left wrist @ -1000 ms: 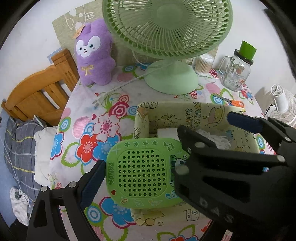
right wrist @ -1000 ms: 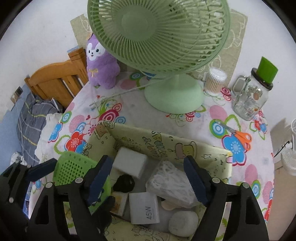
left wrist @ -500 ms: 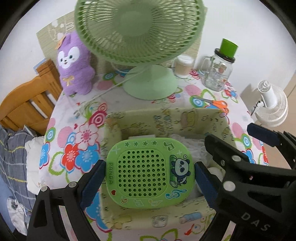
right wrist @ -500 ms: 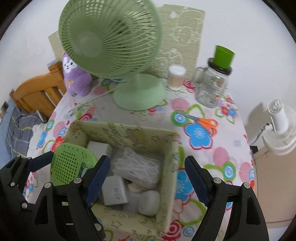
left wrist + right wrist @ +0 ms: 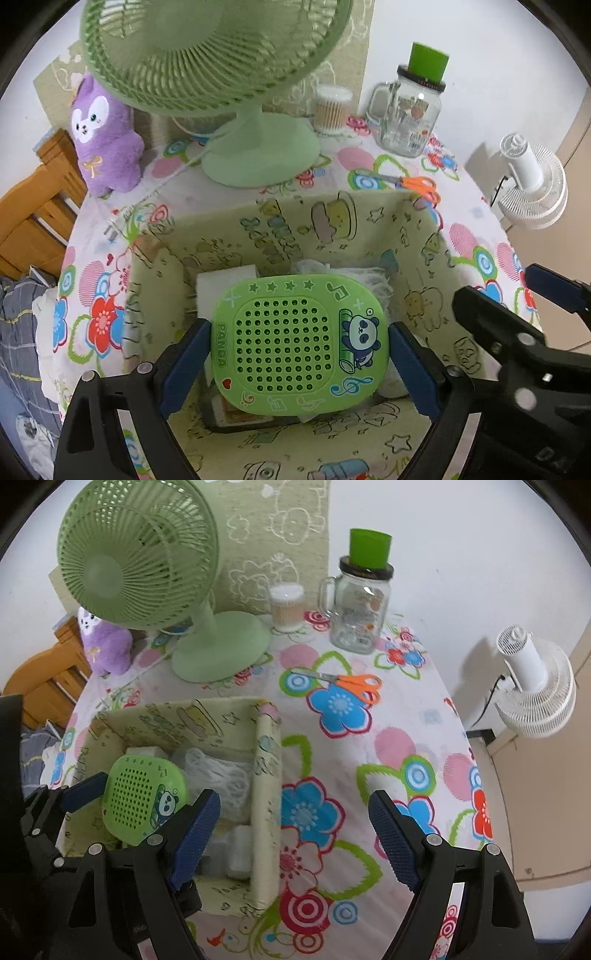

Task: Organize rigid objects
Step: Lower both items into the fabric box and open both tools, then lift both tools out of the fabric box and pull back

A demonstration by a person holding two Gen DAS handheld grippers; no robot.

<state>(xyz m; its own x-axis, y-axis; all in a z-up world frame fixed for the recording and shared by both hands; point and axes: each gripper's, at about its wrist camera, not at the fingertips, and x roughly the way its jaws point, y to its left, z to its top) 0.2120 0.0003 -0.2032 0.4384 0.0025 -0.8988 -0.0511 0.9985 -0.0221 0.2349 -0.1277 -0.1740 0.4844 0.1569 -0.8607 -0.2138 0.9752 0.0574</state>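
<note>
In my left wrist view, my left gripper [image 5: 299, 354] holds the green panda speaker [image 5: 300, 343] by its two side edges, pads pressed against it. A second ago the speaker hung over the flowered surface [image 5: 92, 280] just beside the fabric box [image 5: 332, 218]; now it sits over the inside of the box, above a white block [image 5: 225, 280] and a bundle of white cord [image 5: 354, 275]. I judge the carry is nearly done and what is left is to lower and let go. The speaker looks tilted up toward me, not flat, so I cannot tell whether its far edge already touches the things below.

In my right wrist view, my right gripper [image 5: 295, 834] stands wide and holds nothing. A second ago it hovered over the box contents; now it has swung aside, its fingers straddling the box's right wall [image 5: 266, 775], one pad over the box and the other over the surface. That leaves room for the speaker [image 5: 142, 797], which shows low at the left inside the box. The orange scissors [image 5: 351, 683] lie on the surface beyond the box, well apart, a likely next thing to tidy.
</note>
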